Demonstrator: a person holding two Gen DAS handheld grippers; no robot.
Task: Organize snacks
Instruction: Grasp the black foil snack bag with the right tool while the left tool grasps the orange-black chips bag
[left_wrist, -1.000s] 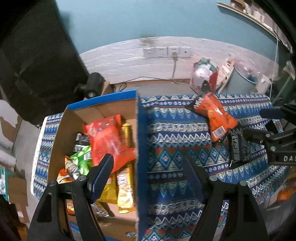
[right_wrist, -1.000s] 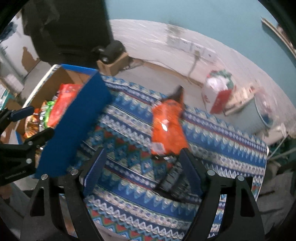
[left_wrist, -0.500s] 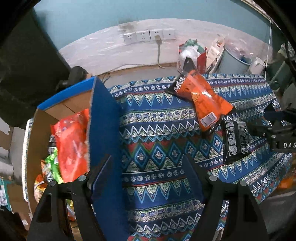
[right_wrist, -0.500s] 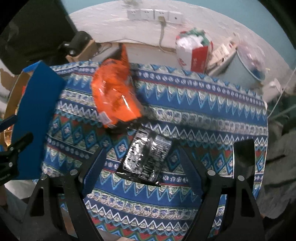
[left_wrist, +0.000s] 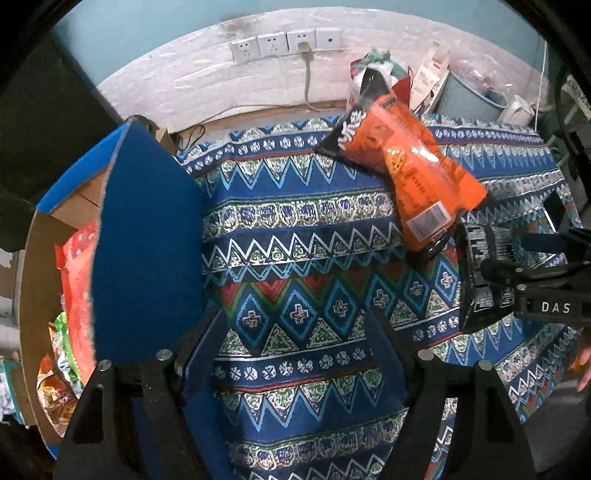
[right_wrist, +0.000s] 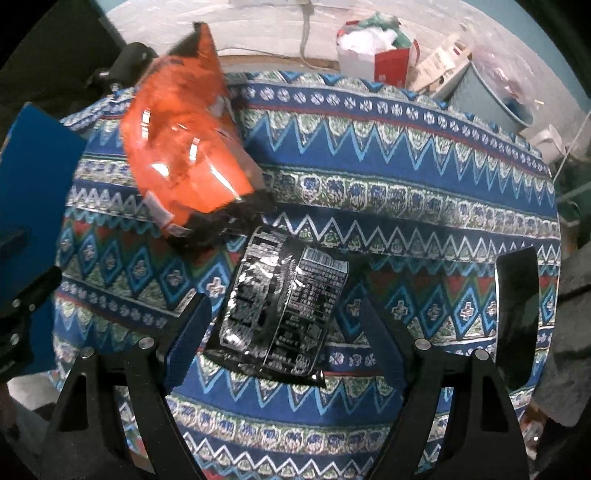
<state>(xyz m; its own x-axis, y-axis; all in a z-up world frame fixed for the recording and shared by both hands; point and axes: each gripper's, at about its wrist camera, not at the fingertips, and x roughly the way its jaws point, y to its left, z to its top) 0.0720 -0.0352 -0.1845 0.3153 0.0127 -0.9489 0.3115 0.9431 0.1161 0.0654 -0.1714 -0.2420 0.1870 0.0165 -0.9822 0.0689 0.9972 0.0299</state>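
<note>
**Black snack packet framed between open right claw on patterned cloth**

A glossy black packet (right_wrist: 280, 306), printed with white text and a barcode and creased so it catches the light, lies flat on the blue zigzag tablecloth (right_wrist: 406, 206); an orange bag (right_wrist: 184, 147) with dark ends rests just beyond it, its lower end touching the packet's far corner. The right gripper (right_wrist: 284, 325) has its fingers spread wide, the packet lying between them and nearer the left finger, its near edge reaching back towards the claw's base; half a second ago the packet sat farther ahead of the tips, so the claw has closed in on it. The left gripper (left_wrist: 295, 332) also stands apart and holds nothing, hovering over bare cloth; the orange bag (left_wrist: 406, 166) lies ahead and to its right, the black packet (left_wrist: 480, 273) farther right, partly hidden behind the other claw. To its left rises the blue flap of the cardboard box (left_wrist: 147, 240), with red and green snack bags (left_wrist: 74, 295) visible inside; compared with a second ago, this view has swung from above the box to over the cloth.
</note>
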